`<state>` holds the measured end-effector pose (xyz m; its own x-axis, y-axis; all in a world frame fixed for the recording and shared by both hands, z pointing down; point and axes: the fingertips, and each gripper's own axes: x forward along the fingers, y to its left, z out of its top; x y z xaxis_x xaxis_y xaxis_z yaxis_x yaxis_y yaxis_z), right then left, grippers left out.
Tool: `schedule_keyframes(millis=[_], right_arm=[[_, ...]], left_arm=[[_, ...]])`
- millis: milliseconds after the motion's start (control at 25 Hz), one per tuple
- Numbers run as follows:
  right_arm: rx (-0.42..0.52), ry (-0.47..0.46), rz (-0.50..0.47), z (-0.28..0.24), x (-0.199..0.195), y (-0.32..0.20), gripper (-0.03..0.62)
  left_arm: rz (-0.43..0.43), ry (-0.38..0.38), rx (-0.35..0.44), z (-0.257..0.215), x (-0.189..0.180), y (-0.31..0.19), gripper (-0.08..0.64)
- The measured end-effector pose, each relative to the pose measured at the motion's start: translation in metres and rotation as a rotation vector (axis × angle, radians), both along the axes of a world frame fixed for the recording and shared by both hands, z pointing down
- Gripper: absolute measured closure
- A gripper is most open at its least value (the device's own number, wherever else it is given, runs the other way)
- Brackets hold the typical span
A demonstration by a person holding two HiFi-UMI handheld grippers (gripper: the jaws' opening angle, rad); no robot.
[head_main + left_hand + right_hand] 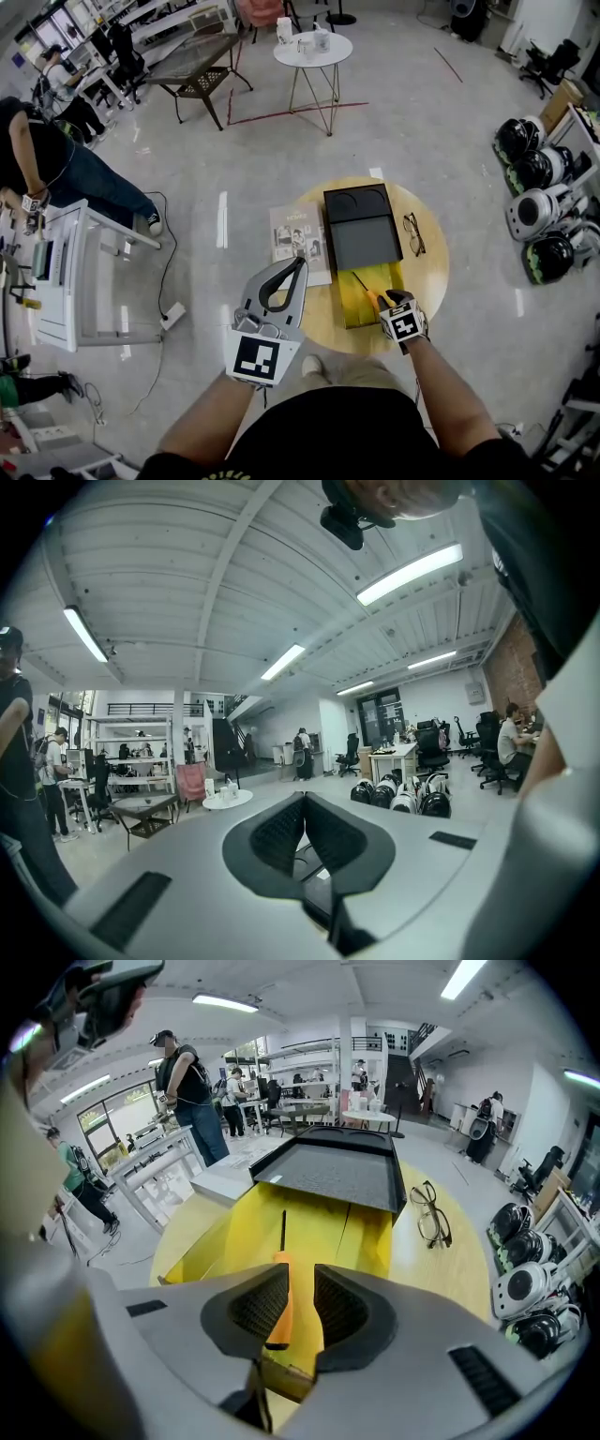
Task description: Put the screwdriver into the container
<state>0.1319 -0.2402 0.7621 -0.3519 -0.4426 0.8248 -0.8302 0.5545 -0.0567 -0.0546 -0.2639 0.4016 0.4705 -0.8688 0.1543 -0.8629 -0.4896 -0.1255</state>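
Lower centre, the right tool points down into an open yellow container on a round table. Its jaws stand slightly apart around a screwdriver, with a gap right of the orange handle. The shaft reaches up-frame over the container's floor. The left tool, raised mid-air, is closed and empty.
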Motion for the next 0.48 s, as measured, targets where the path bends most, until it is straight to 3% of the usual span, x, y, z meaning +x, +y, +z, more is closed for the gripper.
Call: schedule_keyframes(millis=[160, 240, 480], right_arm=[[0.046, -0.004, 0.017, -0.012, 0.006, -0.002, 0.528], [0.074, -0.004, 0.029, -0.021, 0.009, -0.003, 0.58], [0.126, -0.042, 0.035, -0.044, 0.007, -0.001, 0.578]], left_arm=[[-0.001, 0.008, 0.003, -0.001, 0.0, 0.002, 0.543], [0.002, 0.011, 0.006, -0.002, 0.001, 0.002, 0.543], [0.025, 0.026, 0.019, -0.009, 0.005, 0.004, 0.543]])
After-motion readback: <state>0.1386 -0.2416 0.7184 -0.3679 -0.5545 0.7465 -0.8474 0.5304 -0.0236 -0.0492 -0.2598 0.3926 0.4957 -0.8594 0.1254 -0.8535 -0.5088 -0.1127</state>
